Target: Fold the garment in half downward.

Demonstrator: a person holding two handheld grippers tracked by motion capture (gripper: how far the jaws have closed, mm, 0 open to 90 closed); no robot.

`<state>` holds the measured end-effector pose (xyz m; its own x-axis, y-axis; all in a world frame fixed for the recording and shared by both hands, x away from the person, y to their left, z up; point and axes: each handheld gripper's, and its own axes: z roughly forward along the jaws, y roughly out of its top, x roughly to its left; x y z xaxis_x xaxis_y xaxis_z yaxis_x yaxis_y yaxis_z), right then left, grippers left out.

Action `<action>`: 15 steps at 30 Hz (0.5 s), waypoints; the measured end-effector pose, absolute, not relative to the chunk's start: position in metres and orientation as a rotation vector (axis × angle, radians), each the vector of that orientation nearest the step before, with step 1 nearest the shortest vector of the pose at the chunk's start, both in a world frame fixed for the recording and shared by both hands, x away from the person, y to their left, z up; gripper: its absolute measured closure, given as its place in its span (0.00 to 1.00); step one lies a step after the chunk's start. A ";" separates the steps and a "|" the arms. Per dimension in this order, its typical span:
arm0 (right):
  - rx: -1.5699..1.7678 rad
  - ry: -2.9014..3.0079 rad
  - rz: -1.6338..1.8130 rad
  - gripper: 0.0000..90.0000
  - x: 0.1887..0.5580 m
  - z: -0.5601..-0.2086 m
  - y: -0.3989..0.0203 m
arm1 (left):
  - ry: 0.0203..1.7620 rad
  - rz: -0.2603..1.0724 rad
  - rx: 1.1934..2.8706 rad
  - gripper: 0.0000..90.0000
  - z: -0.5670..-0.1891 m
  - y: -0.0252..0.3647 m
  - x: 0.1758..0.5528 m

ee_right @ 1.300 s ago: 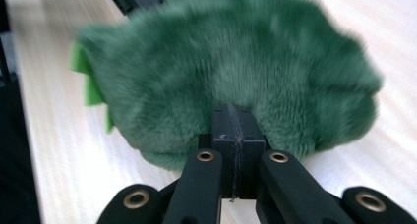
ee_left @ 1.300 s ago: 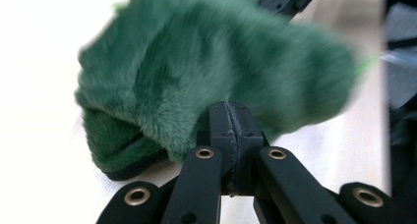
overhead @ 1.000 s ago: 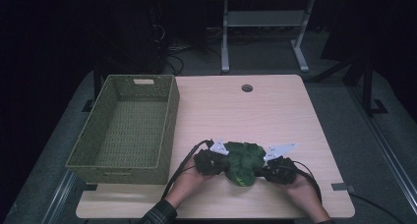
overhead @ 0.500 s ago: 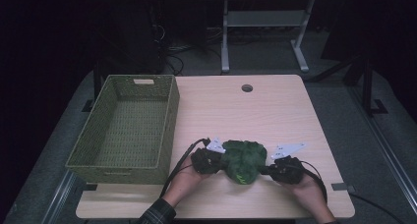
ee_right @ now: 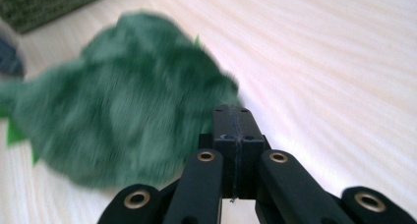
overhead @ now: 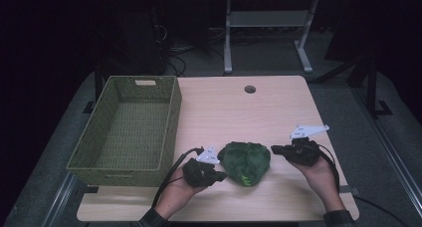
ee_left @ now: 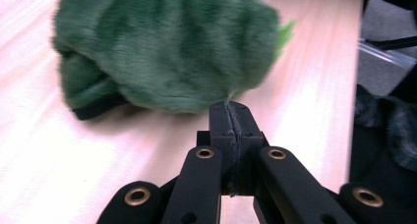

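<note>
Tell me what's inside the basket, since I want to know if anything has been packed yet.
The basket looks empty: its woven floor shows bare in the high view. The strip of floor just behind the near wall is hidden.

1. Green plush toy (ee_right: pixel 123 126) is motion-blurred in the right gripper view; its shape and features can't be told.
2. In the left gripper view, the toy's top is cut off by the edge and its fur is soft-focused.
3. High view: a small light marking on the toy is too small to read.
4. Both forearms are cut off at the bottom edge.
</note>
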<state>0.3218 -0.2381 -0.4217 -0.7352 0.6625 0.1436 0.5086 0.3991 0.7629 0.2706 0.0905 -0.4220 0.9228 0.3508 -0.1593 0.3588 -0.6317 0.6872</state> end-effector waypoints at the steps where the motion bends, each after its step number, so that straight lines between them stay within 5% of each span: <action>1: 1.041 2.474 1.249 1.00 0.325 -0.421 -0.237 | 0.499 -0.021 2.302 1.00 -0.423 0.090 0.268; 15: 0.983 2.541 1.243 1.00 0.380 -0.419 -0.187 | 0.449 -0.107 2.306 1.00 -0.441 0.053 0.265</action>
<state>0.3803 -0.1871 -0.4190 -0.7748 0.6147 0.1474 0.4937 0.4429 0.7484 0.2646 0.0530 -0.4414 0.9344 0.2866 -0.2115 0.3512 -0.6421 0.6815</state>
